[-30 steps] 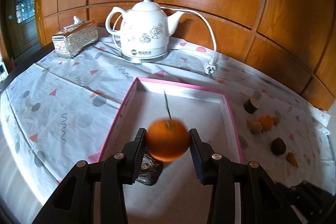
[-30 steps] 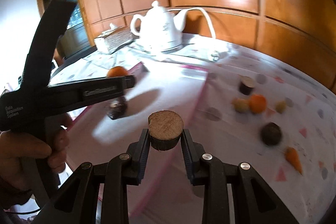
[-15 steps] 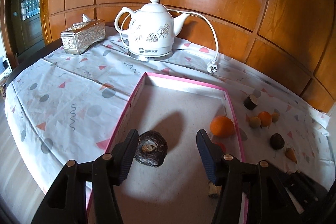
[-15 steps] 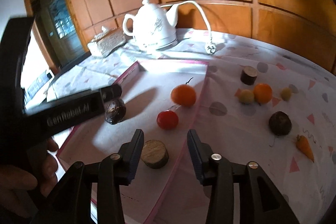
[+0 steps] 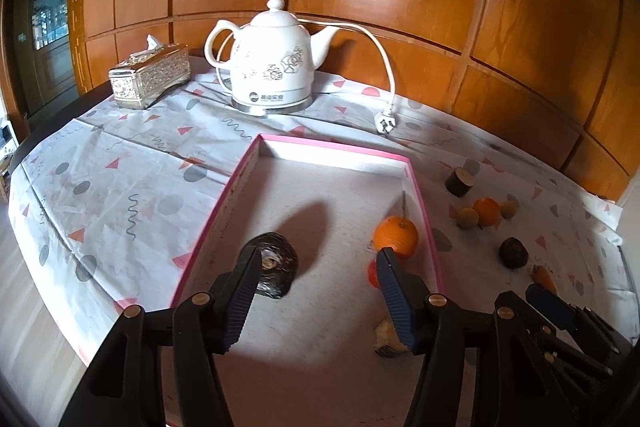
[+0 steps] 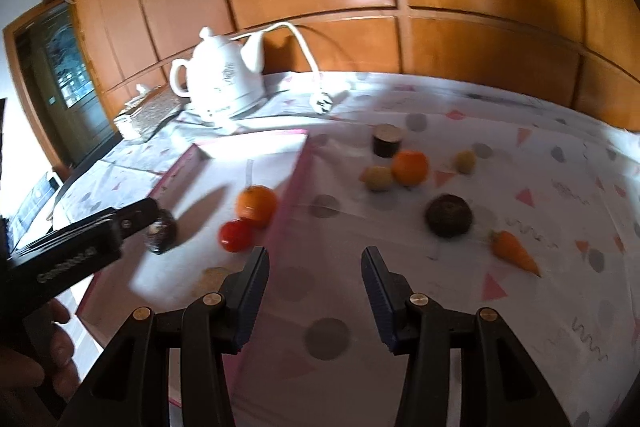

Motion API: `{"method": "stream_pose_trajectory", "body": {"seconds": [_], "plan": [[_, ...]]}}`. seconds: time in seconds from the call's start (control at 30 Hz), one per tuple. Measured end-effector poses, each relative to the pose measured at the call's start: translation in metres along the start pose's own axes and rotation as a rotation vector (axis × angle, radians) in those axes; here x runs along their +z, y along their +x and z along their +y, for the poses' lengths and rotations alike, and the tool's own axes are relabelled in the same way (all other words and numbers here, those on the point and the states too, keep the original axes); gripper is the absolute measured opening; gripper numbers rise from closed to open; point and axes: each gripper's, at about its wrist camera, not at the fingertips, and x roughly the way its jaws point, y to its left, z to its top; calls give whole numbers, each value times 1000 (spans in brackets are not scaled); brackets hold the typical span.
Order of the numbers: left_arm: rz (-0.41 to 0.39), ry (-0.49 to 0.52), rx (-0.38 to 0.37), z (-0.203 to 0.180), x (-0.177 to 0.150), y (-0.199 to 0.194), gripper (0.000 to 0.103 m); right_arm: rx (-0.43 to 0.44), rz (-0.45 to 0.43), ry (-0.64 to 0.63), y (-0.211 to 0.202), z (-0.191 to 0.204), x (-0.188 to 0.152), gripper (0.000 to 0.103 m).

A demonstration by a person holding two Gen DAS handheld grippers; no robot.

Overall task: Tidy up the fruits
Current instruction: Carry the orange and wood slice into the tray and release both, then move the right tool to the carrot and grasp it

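A pink-rimmed tray [image 5: 236, 183] [image 6: 298, 167] lies on the table. In it are an orange with a stem [image 5: 396, 235] [image 6: 256, 205], a dark round fruit [image 5: 276, 265] [image 6: 161, 231], a red tomato [image 6: 236, 235] and a brown cut piece [image 5: 387, 341] [image 6: 212, 277]. My left gripper [image 5: 316, 263] is open and empty over the tray's near part. My right gripper [image 6: 314, 267] is open and empty above the tray's right rim. Loose on the cloth to the right are an orange [image 6: 410, 167], a dark fruit [image 6: 448, 215], a carrot [image 6: 514, 251] and a dark cut piece [image 6: 387, 139].
A white kettle [image 5: 276, 67] with cord and plug [image 5: 386, 125] stands behind the tray. A silver tissue box [image 5: 150, 75] is at the back left. Wood panelling backs the table. Small pale round fruits [image 6: 378, 178] lie beside the loose orange.
My left gripper opened and let the orange go; it lies by the tray's right rim. My right gripper let the brown piece go into the tray, then swung right toward the loose fruits.
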Motion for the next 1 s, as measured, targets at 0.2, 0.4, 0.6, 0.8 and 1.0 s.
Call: {"method": "stream_pose_trajectory", "body": {"seconds": [0.2, 0.4, 0.6, 0.8, 1.0], "plan": [[0, 46, -41, -16, -4, -3, 60, -63, 25, 63, 1, -29, -9, 49], [6, 70, -55, -27, -7, -3, 60, -110, 19, 90, -2, -49, -11, 49], [18, 95, -74, -39, -11, -1, 60, -146, 31, 121, -3, -71, -18, 49], [28, 139, -107, -57, -13, 1, 60, -177, 34, 149, -5, -92, -20, 49], [35, 185, -137, -76, -17, 3, 60, -219, 39, 168, -10, -117, -23, 49]]}}
